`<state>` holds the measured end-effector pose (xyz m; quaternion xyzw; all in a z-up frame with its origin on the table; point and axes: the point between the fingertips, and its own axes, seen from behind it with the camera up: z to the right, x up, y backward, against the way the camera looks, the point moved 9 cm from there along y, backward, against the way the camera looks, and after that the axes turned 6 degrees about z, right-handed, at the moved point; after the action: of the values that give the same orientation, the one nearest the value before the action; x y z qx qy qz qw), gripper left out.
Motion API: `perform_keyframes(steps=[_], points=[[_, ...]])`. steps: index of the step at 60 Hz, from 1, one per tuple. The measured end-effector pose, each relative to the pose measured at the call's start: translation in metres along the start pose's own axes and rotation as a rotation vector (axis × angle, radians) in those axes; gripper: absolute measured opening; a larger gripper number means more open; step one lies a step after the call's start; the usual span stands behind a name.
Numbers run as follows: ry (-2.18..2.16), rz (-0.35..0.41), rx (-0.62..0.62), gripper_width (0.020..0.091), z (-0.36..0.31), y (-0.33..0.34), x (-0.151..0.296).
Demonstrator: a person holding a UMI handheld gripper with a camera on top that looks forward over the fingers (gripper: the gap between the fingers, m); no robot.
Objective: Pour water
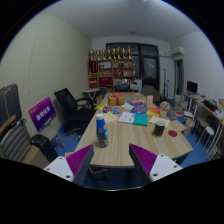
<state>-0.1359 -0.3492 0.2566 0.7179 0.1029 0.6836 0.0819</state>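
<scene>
Gripper [113, 163] at frame btm, fingers spread w/ nothing held, bottle [101, 130] just above on table [120, 145] untouched: pour not yet started, prob. all steps left.

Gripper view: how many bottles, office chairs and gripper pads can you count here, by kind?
Clear bottle on the table, just beyond the open fingers: 1
Black office chair: 1
Purple pads: 2
Total: 4
</scene>
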Motion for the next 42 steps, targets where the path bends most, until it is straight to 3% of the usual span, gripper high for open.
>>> perform_keyframes(steps=[1, 7, 10, 18, 27, 31, 42], points=[[-0.006, -0.007, 0.007, 0.0814, 0.026, 0.004, 0.006], [0.02, 0.021, -0.011, 0.0813, -0.03, -0.045, -0.02], [0.045, 0.049, -0.015, 0.0815, -0.017, -0.07, -0.021], [0.066, 0.109, -0.044, 0.0817, -0.059, -0.166, -0.041], [0.084, 0.124, -0.07, 0.0812, -0.066, -0.261, -0.069], [0.065, 0.11, -0.091, 0.0809, -0.065, -0.288, -0.076], [0.06, 0.158, -0.092, 0.0813, -0.064, -0.34, -0.071]])
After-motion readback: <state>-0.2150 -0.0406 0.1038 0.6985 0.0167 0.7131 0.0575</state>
